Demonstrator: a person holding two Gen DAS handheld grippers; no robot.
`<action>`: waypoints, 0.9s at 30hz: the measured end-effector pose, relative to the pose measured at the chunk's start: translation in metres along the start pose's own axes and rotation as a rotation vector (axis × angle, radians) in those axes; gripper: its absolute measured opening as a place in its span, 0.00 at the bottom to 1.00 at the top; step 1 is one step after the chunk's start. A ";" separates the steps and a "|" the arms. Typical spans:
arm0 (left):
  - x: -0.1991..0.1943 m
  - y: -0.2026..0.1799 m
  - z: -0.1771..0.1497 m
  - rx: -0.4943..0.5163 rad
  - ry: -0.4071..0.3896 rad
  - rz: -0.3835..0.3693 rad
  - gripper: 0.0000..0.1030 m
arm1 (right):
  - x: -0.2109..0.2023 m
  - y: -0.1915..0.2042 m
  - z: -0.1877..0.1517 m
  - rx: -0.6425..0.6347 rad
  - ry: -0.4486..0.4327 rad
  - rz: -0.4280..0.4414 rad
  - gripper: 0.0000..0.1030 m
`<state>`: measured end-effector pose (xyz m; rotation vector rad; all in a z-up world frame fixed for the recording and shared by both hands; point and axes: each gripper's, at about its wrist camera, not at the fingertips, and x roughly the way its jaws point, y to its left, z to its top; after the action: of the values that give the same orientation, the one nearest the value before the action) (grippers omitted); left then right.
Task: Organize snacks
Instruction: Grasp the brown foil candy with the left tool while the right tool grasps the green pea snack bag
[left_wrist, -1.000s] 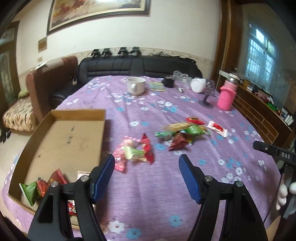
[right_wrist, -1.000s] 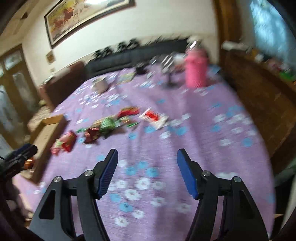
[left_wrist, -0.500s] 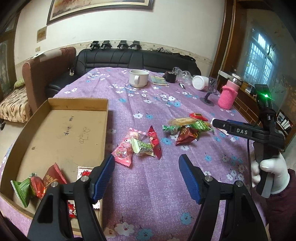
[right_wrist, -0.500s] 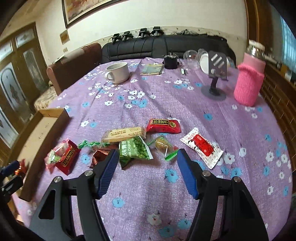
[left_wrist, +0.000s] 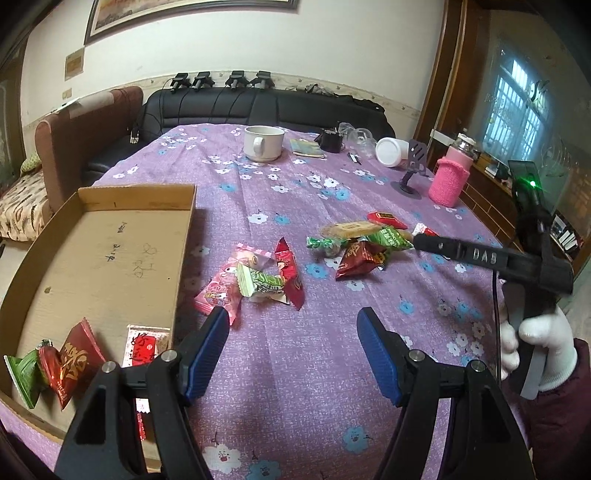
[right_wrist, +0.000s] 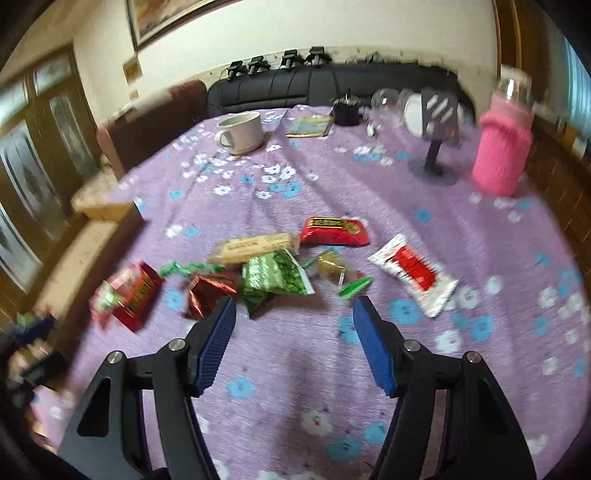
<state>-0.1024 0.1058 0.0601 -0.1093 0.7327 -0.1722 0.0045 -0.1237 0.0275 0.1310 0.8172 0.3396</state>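
Note:
A cardboard tray (left_wrist: 110, 251) lies at the table's left with a red packet (left_wrist: 75, 360), a green one (left_wrist: 24, 373) and a white-red sachet (left_wrist: 144, 345) in its near end. My left gripper (left_wrist: 291, 325) hangs open and empty just short of a small heap: pink packet (left_wrist: 221, 288), green-white candy (left_wrist: 260, 282), red packet (left_wrist: 290, 271). My right gripper (right_wrist: 294, 310) hovers in front of the second heap, jaws closing with nothing between them. A green packet (right_wrist: 275, 277) and a dark red foil pack (right_wrist: 207, 293) lie nearest its fingertips, with a biscuit bar (right_wrist: 255, 245) and a white-red sachet (right_wrist: 413, 275) beyond.
A white mug (left_wrist: 262, 144), a phone stand (left_wrist: 412, 173) and a pink-sleeved bottle (left_wrist: 450, 181) stand at the table's far side. A black sofa (left_wrist: 258, 107) and a brown armchair (left_wrist: 85, 129) lie beyond. A white-gloved hand (left_wrist: 543, 343) holds the right tool.
The right gripper has swung in from the table's right side to just before the second heap, which now looms larger. It has come into the left wrist view. The left gripper barely moved.

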 end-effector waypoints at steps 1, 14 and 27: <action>0.000 0.001 0.000 0.000 0.001 -0.002 0.69 | 0.003 -0.001 0.002 0.018 0.005 0.015 0.60; 0.022 -0.028 0.025 0.098 0.026 -0.082 0.69 | 0.053 0.015 0.012 0.016 0.064 0.044 0.36; 0.117 -0.076 0.048 0.259 0.179 -0.037 0.60 | 0.016 -0.030 0.005 0.154 -0.009 0.118 0.35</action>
<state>0.0058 0.0108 0.0309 0.1408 0.8807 -0.3137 0.0258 -0.1464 0.0130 0.3258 0.8279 0.3869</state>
